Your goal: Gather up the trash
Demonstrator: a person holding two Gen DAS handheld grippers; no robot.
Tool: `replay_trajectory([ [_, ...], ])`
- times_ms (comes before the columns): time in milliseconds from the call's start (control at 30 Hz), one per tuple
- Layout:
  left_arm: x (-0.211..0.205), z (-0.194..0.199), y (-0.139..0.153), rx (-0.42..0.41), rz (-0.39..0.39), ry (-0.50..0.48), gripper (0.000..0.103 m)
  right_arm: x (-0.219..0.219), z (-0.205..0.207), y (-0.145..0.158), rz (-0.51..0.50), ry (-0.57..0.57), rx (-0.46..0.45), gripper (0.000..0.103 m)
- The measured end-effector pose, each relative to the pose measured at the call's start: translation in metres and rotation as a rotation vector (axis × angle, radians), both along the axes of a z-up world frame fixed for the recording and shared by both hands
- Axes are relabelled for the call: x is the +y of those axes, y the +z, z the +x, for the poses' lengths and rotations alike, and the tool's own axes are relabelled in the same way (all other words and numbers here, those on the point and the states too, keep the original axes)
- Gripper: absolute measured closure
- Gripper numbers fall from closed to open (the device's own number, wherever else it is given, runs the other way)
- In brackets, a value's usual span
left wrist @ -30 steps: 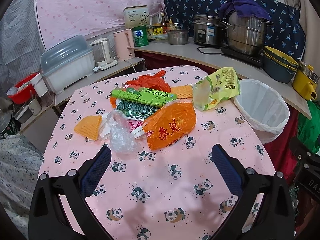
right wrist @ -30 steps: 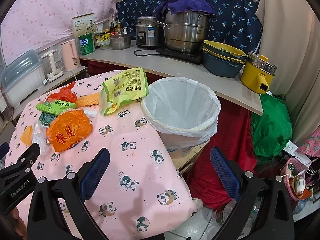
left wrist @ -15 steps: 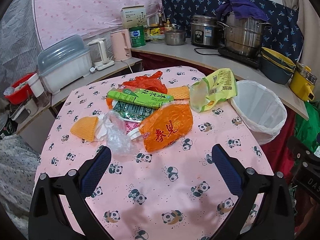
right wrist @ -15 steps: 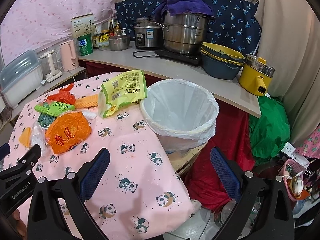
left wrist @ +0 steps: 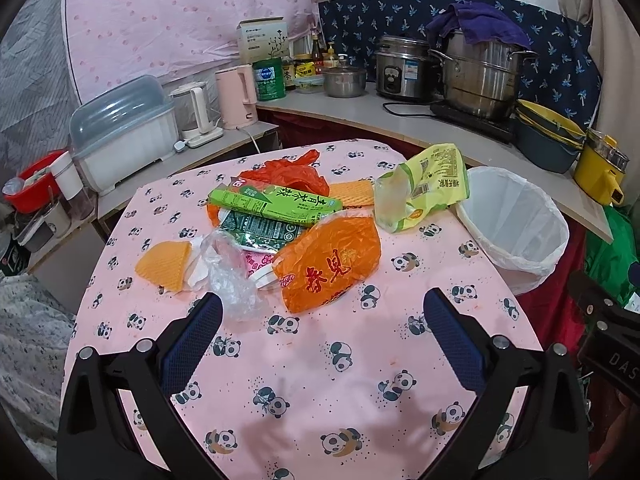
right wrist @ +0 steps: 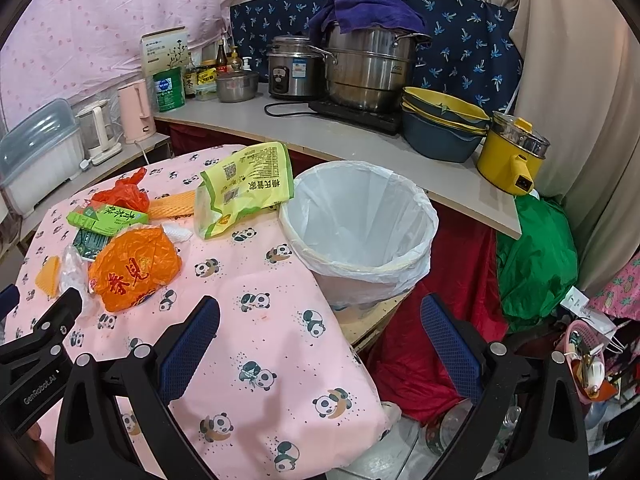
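Pink panda-print cloth is covering the table (left wrist: 304, 392), and nearest the cameras both tools are hanging over its bare front part. The left gripper (left wrist: 322, 332) is standing wide open with nothing between its blue pads, pointing at the litter pile. The right gripper (right wrist: 320, 336) is likewise spread wide and empty, hanging over the table's right edge and facing the bin.

Just beyond the left gripper, a crumpled clear plastic bag (left wrist: 230, 280) and an orange bag (left wrist: 332, 264) are lying closest. An orange wafer-like piece (left wrist: 164, 264) is sitting to the left of them. Behind these, a green box (left wrist: 272, 200) is resting on darker wrappers, with a red bag (left wrist: 288, 172) farther back. A yellow-green pouch (left wrist: 424, 188) is lying at the far right, just beside the white-lined bin (right wrist: 360, 224), which looks empty.

Judging from this, collecting is only beginning: no piece is picked yet. The next move seems to call for lowering the left gripper onto the nearest bag, closing on a crumpled fold, and carrying it across to the bin.
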State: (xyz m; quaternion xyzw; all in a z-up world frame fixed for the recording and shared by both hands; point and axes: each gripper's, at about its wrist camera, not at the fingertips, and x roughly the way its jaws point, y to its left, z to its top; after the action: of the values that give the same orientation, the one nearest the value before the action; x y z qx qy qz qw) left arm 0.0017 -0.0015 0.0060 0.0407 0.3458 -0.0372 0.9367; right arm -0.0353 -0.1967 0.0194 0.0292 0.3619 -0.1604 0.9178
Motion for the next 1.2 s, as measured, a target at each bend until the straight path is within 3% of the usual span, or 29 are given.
replay_trajectory([
  [1200, 0.0055, 0.0056, -0.0016, -0.001, -0.018, -0.006, 0.007, 0.0018, 0.0076, -0.0002, -0.003, -0.004, 0.0, 0.007],
])
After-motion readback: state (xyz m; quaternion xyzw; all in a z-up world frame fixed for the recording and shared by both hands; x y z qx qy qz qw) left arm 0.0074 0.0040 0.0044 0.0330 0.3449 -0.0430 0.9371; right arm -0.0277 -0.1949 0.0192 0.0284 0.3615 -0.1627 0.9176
